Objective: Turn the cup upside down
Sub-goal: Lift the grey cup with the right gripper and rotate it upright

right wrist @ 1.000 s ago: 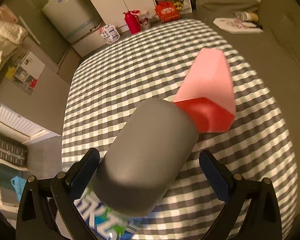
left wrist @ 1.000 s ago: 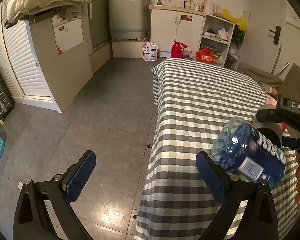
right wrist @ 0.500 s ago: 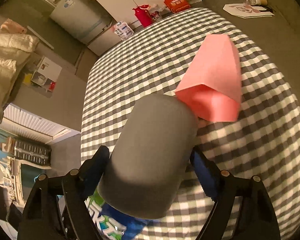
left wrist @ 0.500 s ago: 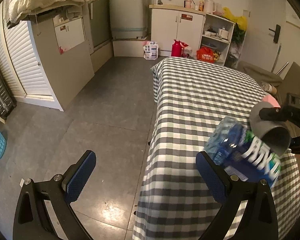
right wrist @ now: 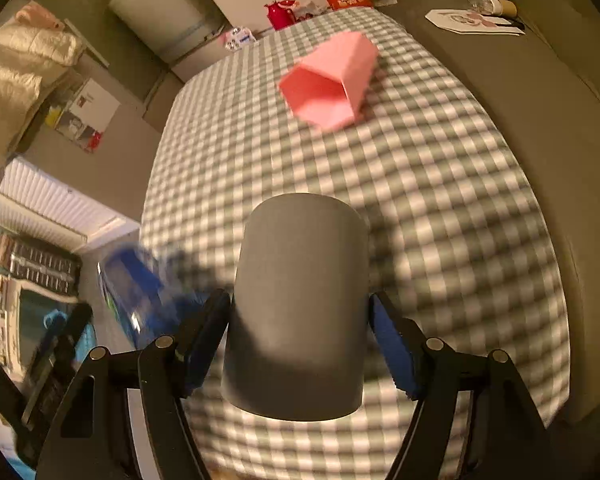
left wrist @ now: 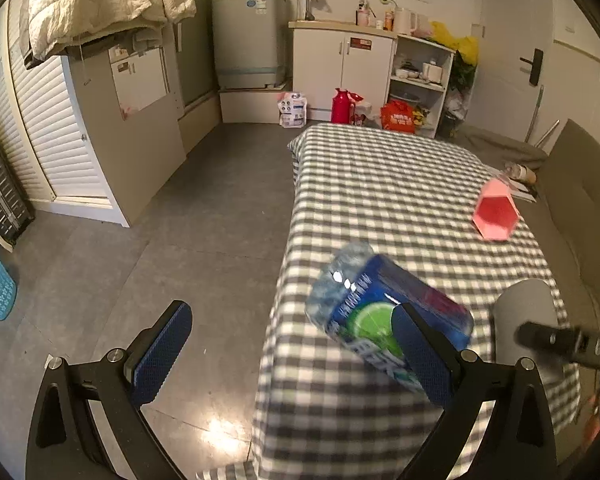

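right gripper [right wrist: 300, 344] pinches the cup [right wrist: 300, 304], one blue pad [right wrist: 208, 336] on each flank, low centre of the right view. cup is plain matte grey, smooth, slightly tapered, no handle or print seen. its closed end points up and away from the camera; the wider rim faces down toward the lens, edge lit pale along the bottom. whether the rim touches the cloth cannot be told. in the left view the cup [left wrist: 524, 320] shows at lower right as a rounded grey top, partly behind the right gripper's black bar.

table [right wrist: 440, 184] carries a grey-and-white check cloth, blurred in both views.

bottle [left wrist: 384, 320] blue label with a green lime patch, clear crinkled plastic, lies tilted near the table's left edge, centre-right of the left view; blurred. in the right view it sits at lower left, just beside the cup, a blue smear.

pink box [right wrist: 328, 84] lies on its side on the cloth, open end toward the camera, upper centre of the right view, well apart from the cup. left view has it at right, mid-height [left wrist: 496, 212].

left gripper [left wrist: 296, 352] jaws spread wide, nothing between them; one pad [left wrist: 160, 348] hangs over floor at lower left, the other overlaps the bottle in frame — contact cannot be told.
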`<act>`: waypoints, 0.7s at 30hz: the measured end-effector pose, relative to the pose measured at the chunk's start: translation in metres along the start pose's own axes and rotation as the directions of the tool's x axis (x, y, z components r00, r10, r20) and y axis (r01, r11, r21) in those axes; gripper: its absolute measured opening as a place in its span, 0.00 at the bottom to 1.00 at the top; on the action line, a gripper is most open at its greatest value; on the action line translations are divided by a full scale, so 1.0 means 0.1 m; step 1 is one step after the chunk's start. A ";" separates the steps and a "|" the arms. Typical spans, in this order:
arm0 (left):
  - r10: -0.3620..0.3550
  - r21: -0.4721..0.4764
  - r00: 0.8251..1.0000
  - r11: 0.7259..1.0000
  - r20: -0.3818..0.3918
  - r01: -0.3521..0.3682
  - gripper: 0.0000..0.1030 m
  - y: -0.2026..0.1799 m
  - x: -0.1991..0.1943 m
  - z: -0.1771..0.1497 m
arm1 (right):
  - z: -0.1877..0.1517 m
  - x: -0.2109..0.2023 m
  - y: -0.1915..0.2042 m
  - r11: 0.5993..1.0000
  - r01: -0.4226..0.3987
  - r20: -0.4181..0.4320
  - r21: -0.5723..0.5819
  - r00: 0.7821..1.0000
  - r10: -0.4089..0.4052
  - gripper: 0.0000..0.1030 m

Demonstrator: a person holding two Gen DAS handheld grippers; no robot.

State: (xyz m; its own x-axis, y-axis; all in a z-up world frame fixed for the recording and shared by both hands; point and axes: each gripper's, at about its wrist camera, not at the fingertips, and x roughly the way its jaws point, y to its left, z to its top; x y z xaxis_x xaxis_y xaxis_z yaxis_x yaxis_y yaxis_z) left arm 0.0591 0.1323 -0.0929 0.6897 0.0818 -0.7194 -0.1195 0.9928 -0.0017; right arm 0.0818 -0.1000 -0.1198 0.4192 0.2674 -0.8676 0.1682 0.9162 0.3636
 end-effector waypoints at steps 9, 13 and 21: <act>0.028 0.000 0.999 1.000 -0.029 -0.028 1.00 0.01 -0.06 -0.21 | -0.34 -0.08 0.11 0.998 0.003 -0.002 -0.065 1.000 -0.003 0.69; 0.037 0.002 0.999 0.999 -0.027 -0.036 1.00 0.02 -0.09 -0.20 | -0.34 -0.07 0.14 0.998 -0.002 -0.001 -0.067 1.000 0.002 0.69; 0.018 0.018 1.000 1.000 -0.008 -0.018 1.00 -0.07 -0.35 -0.18 | -0.28 -0.58 0.16 0.990 0.025 0.160 -0.141 0.987 -0.002 0.81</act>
State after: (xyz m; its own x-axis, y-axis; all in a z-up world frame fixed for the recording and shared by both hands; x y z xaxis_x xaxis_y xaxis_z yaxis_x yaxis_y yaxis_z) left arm 0.0226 0.1213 -0.0800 0.6818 0.0990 -0.7248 -0.1190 0.9926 0.0236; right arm 0.0355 -0.0931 -0.0730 0.5566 0.2145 -0.8026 0.0508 0.9555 0.2906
